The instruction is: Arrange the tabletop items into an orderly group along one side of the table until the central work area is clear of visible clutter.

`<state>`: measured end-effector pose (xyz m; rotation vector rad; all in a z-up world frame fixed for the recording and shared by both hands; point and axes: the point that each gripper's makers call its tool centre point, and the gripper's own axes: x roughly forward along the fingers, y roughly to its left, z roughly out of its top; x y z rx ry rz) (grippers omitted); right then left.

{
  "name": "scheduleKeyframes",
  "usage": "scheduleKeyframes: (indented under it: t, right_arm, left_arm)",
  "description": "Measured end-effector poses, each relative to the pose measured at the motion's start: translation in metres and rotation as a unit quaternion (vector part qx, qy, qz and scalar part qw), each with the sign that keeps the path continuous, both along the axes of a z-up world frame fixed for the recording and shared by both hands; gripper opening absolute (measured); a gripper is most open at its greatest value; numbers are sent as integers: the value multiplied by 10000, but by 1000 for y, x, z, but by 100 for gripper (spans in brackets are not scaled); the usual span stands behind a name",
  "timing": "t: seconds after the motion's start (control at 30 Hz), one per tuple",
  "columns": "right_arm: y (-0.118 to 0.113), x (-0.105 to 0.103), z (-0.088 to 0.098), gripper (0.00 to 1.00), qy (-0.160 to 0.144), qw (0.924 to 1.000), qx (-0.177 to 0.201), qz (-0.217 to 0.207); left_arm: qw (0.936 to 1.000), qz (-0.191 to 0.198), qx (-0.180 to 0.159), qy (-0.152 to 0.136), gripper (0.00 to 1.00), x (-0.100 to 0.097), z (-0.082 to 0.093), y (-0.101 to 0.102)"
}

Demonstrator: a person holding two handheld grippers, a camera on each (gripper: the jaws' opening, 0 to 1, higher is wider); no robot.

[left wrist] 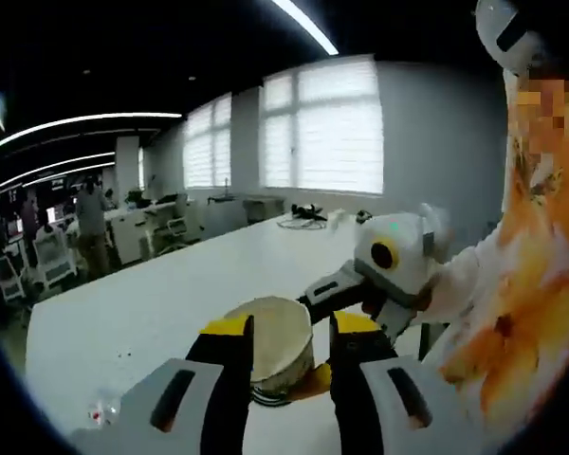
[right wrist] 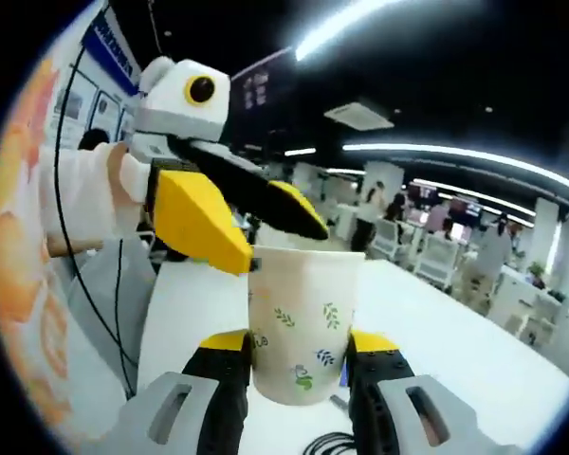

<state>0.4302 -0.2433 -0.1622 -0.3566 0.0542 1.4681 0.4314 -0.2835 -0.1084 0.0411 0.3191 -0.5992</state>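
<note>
A cream paper cup [right wrist: 302, 322] printed with small green leaves stands upright between the jaws of my right gripper [right wrist: 299, 365], which is shut on its lower body. In the left gripper view the same cup [left wrist: 277, 341] sits just beyond my left gripper [left wrist: 292, 327], whose yellow-tipped jaws stand apart at the cup's rim. That left gripper [right wrist: 275, 242] reaches in from the upper left of the right gripper view, its tips by the rim. The right gripper [left wrist: 337, 289] comes in from the right and touches the cup's side.
The long white table [left wrist: 171, 303] stretches away below. A small red-and-white item [left wrist: 100, 412] lies near its close edge. A dark coiled cable [right wrist: 327, 444] lies under the cup. More cables [left wrist: 303, 216] lie at the far end. People and chairs stand beyond.
</note>
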Motion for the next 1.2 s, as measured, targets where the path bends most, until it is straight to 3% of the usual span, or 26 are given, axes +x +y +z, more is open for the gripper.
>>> scheduleKeyframes:
  t: [0.03,0.13,0.27,0.33,0.4,0.47,0.6,0.7,0.83,1.1,1.2]
  right_arm:
    - [0,0,0,39,-19,10000,1,-13]
    - [-3,5,-5,39,-19,9999,-66,-103]
    - [-7,4,-7,40,287,9995,30,-99]
    - [-6,5,-10,39,371,9993,29,-79]
    - [-6,8,-14,41,480,9988,20,-118]
    - [-7,9,-15,44,591,9982,44,-131]
    - [-13,14,-23,45,754,9969,-9,-230]
    - [-19,17,-30,45,903,9955,-72,-290]
    - [-29,22,-40,47,1088,9931,-158,-416]
    - [-44,42,-52,47,1428,9862,-240,-797]
    - [-48,50,-53,48,1529,9838,-218,-910]
  left_arm:
    - [9999,41,63,87,9,2,-5,1]
    - [9998,-4,178,94,0,3,-7,-3]
    - [9996,-54,203,181,0,0,-8,-1]
    - [9989,-179,381,222,0,-2,-12,0]
    - [9960,-107,838,282,0,-1,-21,10]
    - [9953,-63,887,389,0,-1,-28,15]
    - [9938,505,643,754,0,4,-42,50]
    - [9873,887,897,967,0,7,-54,83]
    - [9800,1299,879,1227,0,10,-68,118]
    - [9641,1922,776,1660,0,26,-102,185]
    - [9624,2000,754,1674,0,34,-104,196]
